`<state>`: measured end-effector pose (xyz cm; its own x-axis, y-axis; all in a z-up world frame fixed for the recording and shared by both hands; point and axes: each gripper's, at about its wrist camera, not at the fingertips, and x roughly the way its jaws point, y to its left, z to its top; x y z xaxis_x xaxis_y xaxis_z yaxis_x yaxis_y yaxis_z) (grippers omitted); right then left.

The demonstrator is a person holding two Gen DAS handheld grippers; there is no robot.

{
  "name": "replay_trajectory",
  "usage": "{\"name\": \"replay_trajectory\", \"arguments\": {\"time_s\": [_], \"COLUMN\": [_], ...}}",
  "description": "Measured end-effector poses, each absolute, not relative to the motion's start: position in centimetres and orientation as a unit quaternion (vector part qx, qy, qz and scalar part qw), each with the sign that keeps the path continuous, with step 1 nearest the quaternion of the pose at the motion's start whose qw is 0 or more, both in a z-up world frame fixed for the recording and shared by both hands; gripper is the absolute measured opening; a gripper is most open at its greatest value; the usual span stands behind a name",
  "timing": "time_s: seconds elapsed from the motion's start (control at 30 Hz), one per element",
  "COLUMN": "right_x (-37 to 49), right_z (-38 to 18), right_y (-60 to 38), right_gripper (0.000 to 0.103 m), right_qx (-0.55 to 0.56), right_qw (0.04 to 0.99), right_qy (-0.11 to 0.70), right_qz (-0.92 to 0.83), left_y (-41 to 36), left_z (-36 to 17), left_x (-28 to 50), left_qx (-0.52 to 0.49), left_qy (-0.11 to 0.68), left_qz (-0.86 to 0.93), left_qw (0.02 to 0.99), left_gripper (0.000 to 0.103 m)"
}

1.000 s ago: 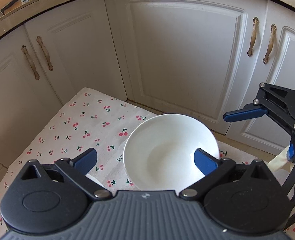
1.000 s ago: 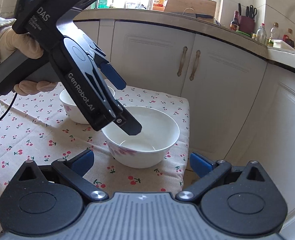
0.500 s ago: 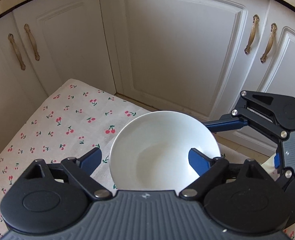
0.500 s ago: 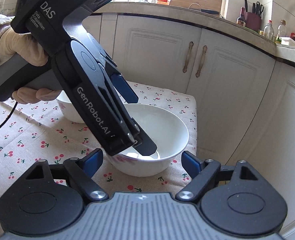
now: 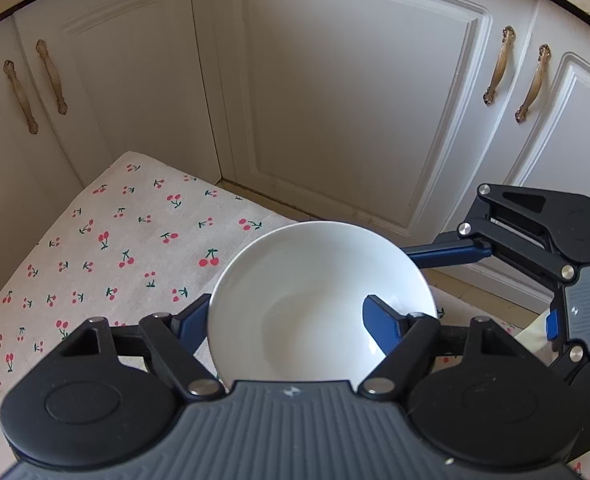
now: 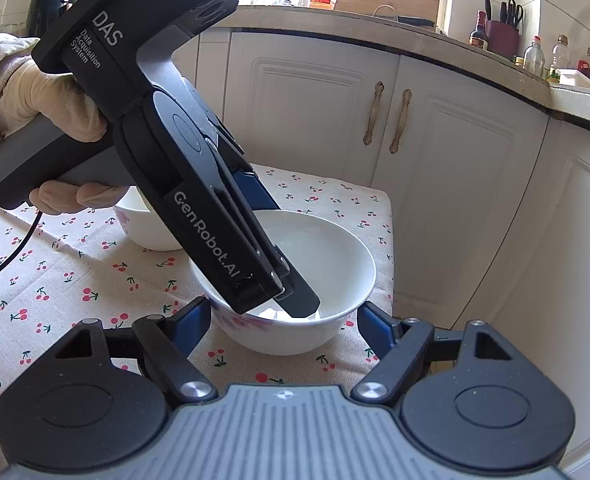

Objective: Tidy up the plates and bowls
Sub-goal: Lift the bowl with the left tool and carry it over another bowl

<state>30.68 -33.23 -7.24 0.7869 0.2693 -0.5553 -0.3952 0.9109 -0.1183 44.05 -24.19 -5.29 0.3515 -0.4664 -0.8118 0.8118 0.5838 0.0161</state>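
1. Looking down the left wrist camera, a white bowl [image 5: 319, 264] is seen upright on a cherry-print cloth [image 5: 115, 248], near the cloth's edge and in front of white cabinet doors [image 5: 355, 100]. The left gripper [image 5: 287, 316] is placed astride the bowl's left wall. One blue finger lies outside against the wall and the other is inside the bowl. Its jaws have just been closing, yet a wide gap is left between the inner pad and the wall, so the claw is not yet clamped. The right gripper [image 5: 481, 288] is seen at the right, with one blue finger laid against the bowl's far right rim.

2. From the right wrist camera, the same bowl is seen between the right gripper's two blue fingers, one at each side of its lower wall. These jaws have also just been closing. Whether the pads press on the bowl cannot be told. The left gripper is held by a gloved left hand [image 6: 51, 100] and is angled steeply down into the bowl. A second bowl [image 6: 143, 224] is seen behind it on the cloth.
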Motion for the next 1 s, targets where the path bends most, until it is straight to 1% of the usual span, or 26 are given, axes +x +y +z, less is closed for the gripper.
{"name": "replay_trajectory", "arguments": {"time_s": [0.47, 0.73, 1.0], "right_x": [29.7, 26.7, 22.4], "right_z": [-6.1, -4.0, -1.7], "right_y": [-32.6, -31.4, -30.3], "right_gripper": [0.084, 0.084, 0.084], "right_qx": [-0.122, -0.145, -0.127], "right_qw": [0.935, 0.934, 0.936], "right_qy": [0.278, 0.269, 0.263], "right_qz": [0.183, 0.183, 0.196], "left_y": [-23.5, -22.1, -20.2], "left_z": [-4.6, -2.0, 0.4], "left_x": [42.6, 39.2, 34.9], "left_qx": [0.212, 0.208, 0.200], "left_qy": [0.407, 0.394, 0.381], "left_qz": [-0.400, -0.399, -0.399], "left_qw": [0.793, 0.801, 0.810], "left_gripper": [0.077, 0.077, 0.077]}}
